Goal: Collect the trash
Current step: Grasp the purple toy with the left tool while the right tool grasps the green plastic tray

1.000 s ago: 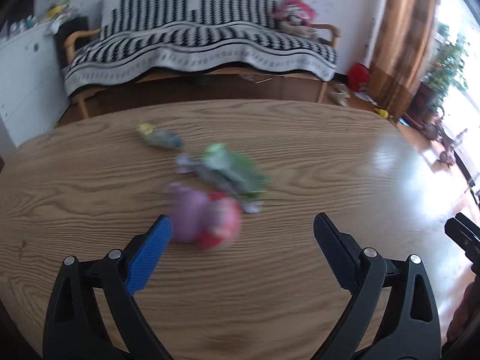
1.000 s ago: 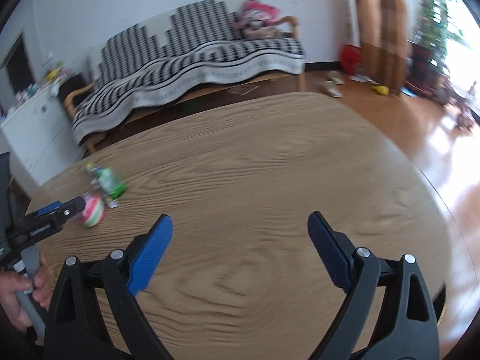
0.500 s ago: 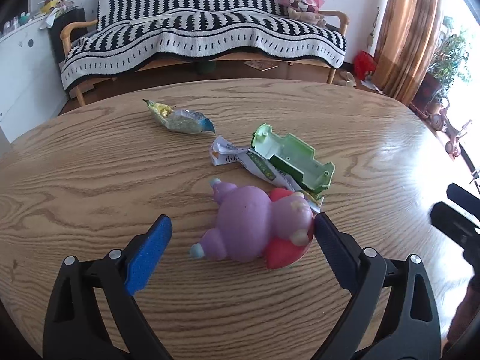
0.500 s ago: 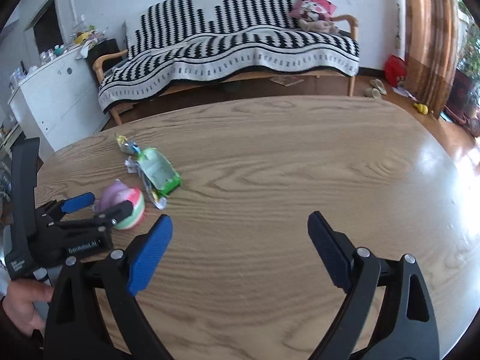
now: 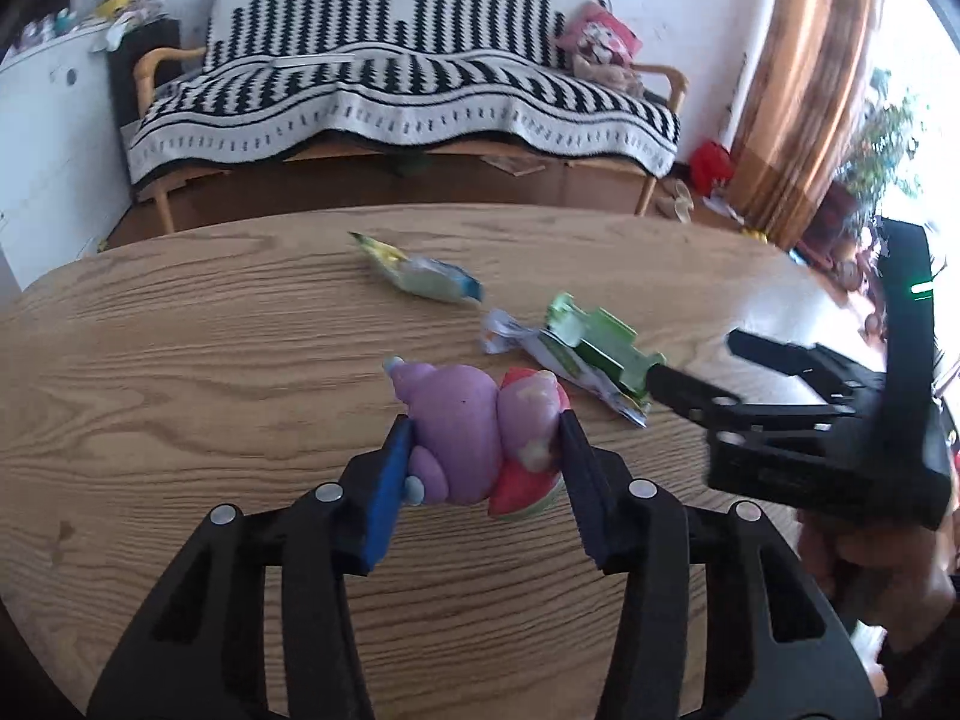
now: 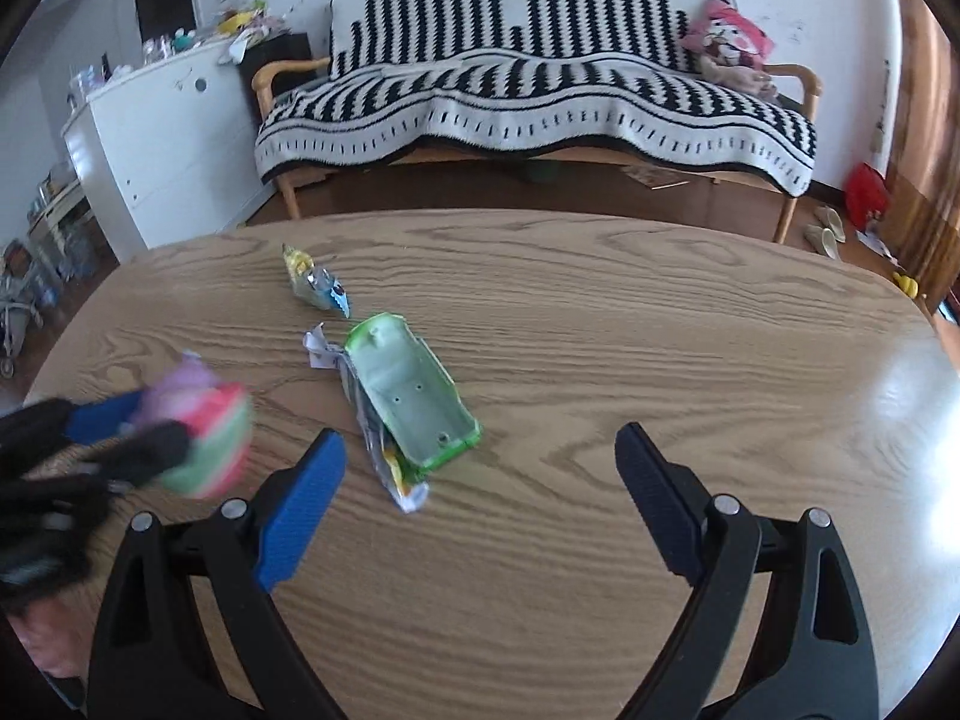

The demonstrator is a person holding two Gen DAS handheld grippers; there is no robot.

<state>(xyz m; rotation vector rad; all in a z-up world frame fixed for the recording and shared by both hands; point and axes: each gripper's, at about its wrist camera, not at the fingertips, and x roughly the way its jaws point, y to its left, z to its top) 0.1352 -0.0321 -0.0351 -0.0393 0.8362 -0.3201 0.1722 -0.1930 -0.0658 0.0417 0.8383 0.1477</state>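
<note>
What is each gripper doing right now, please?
Left gripper: its jaws have just been closing and now clamp the purple and red toy.
Right gripper: open, holding nothing.

toy (image 5: 474, 432) – purple, red | tray (image 6: 414, 396) – green | blanket (image 6: 540, 84) – black-white stripes

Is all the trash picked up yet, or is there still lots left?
Nothing looks put away yet. The left gripper, whose jaws have just been closing, is shut on the purple and red toy. The right gripper is open near the green plastic tray. The crumpled wrapper under it and the snack packet wait on the table.
</note>
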